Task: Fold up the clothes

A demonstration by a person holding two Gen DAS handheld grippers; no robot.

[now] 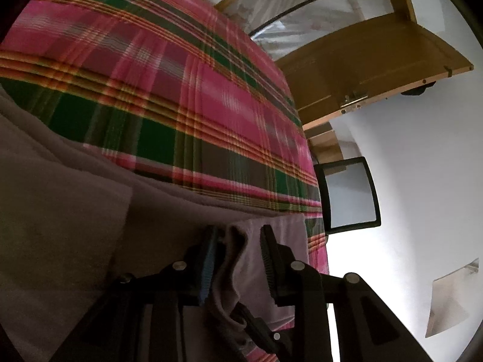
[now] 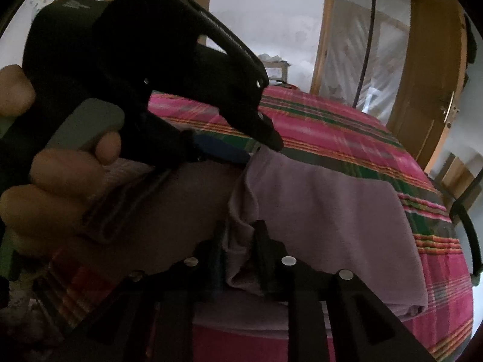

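A mauve garment (image 2: 326, 211) lies partly folded on a bed with a pink and green plaid cover (image 2: 347, 132). In the right wrist view my right gripper (image 2: 238, 238) is shut on a bunched fold of the garment's edge. The left gripper (image 2: 265, 141), held in a hand, shows at upper left with its tips on the garment's far edge. In the left wrist view my left gripper (image 1: 238, 238) is shut on a fold of the mauve garment (image 1: 60, 211), which spreads to the left over the plaid cover (image 1: 151, 75).
A wooden door (image 1: 362, 69) with a handle stands open past the bed's far side, next to a glass-paned frame (image 2: 362, 45). A black-framed chair back (image 1: 350, 193) stands by the bed's edge. White walls lie behind.
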